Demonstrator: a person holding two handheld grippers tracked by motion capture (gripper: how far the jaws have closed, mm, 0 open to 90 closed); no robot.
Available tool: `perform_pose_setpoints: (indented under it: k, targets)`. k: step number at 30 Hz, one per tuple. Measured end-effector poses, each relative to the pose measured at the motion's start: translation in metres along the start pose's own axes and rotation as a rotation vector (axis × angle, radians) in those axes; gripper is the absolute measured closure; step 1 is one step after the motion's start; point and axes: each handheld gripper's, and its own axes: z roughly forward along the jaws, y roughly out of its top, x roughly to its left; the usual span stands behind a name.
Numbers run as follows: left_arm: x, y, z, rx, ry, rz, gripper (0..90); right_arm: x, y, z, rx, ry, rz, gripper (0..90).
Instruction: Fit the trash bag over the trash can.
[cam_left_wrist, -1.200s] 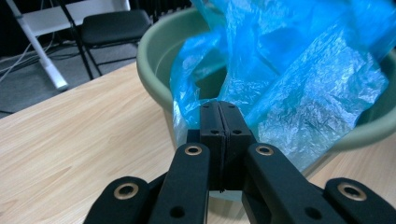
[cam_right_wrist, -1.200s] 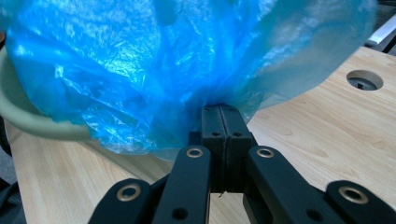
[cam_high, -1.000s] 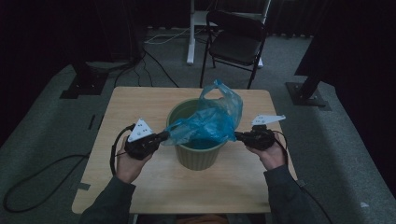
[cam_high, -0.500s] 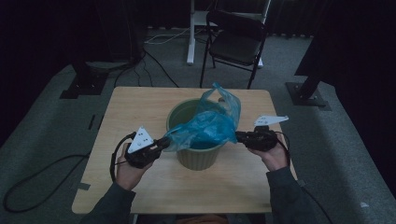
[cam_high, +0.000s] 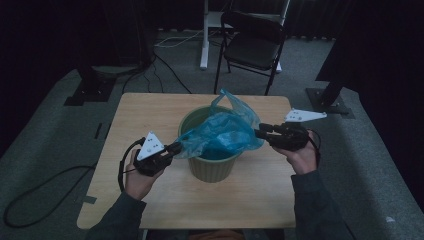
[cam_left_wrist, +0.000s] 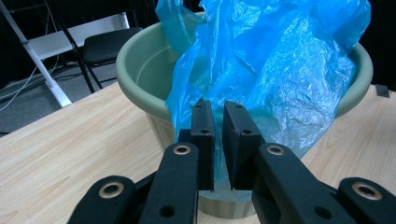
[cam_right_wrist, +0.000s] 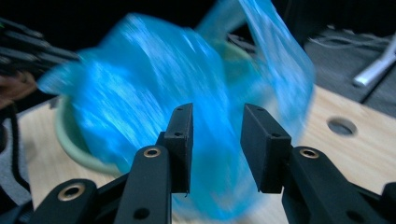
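A pale green bin (cam_high: 210, 167) stands mid-table with a crumpled blue plastic bag (cam_high: 220, 135) spread across its mouth. At the bin's left side, my left gripper (cam_high: 175, 148) is shut on the bag's lower left edge. In the left gripper view the jaws pinch the blue bag (cam_left_wrist: 280, 70) in front of the bin wall (cam_left_wrist: 140, 70). My right gripper (cam_high: 259, 133) is at the bag's right edge, level with the rim. In the right gripper view its jaws stand apart (cam_right_wrist: 215, 126), and the bag (cam_right_wrist: 140, 70) is blurred just beyond them.
The wooden table (cam_high: 150, 115) has bare surface all round the bin, and a round hole (cam_right_wrist: 342, 126) near its right side. A black folding chair (cam_high: 255, 45) and a white post (cam_high: 204, 35) stand behind the table. Cables run over the grey floor (cam_high: 45, 145).
The bag's peak has dropped and the film is stretched wider across the bin. The right gripper has shifted slightly away from me; the left gripper stays at the bin's left.
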Motion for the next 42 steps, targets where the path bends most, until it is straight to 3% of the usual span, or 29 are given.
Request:
perform_pose_setpoints:
  k: [6, 10, 12, 13, 14, 17, 23, 31, 37, 42]
  targets:
    - [0.0, 0.003, 0.0, -0.003, 0.002, 0.015, 82.7, 0.018, 0.029, 0.019, -0.009, 0.061, -0.059, 60.4]
    - [0.0, 0.004, 0.001, -0.009, 0.001, 0.014, 82.7, 0.023, 0.039, 0.031, 0.011, 0.098, -0.071, 57.5]
    - [-0.001, 0.005, 0.001, -0.012, 0.002, 0.015, 82.7, 0.024, 0.041, 0.035, 0.024, 0.096, -0.077, 60.6]
    - [-0.001, 0.005, 0.001, -0.013, 0.002, 0.017, 82.7, 0.024, 0.041, 0.038, 0.04, 0.093, -0.079, 68.4]
    - [-0.002, 0.005, 0.0, -0.017, 0.001, 0.019, 82.8, 0.025, 0.04, 0.041, 0.057, 0.095, -0.089, 87.5]
    - [-0.004, 0.004, -0.002, -0.024, 0.0, 0.026, 82.8, 0.029, 0.038, 0.04, 0.058, 0.09, -0.104, 90.0]
    - [-0.01, -0.003, -0.005, -0.027, -0.012, 0.019, 82.8, 0.041, 0.02, 0.029, 0.06, 0.108, -0.125, 90.0]
    - [-0.021, -0.012, -0.006, -0.017, -0.041, 0.025, 82.8, 0.041, -0.018, 0.011, 0.059, 0.157, -0.068, 90.0]
    - [-0.03, -0.017, -0.006, -0.016, -0.066, 0.038, 82.6, 0.043, -0.036, 0.008, 0.087, 0.184, -0.059, 90.0]
    - [-0.036, -0.024, 0.0, 0.018, -0.086, 0.055, 82.5, 0.041, -0.05, 0.01, 0.119, 0.197, -0.044, 90.0]
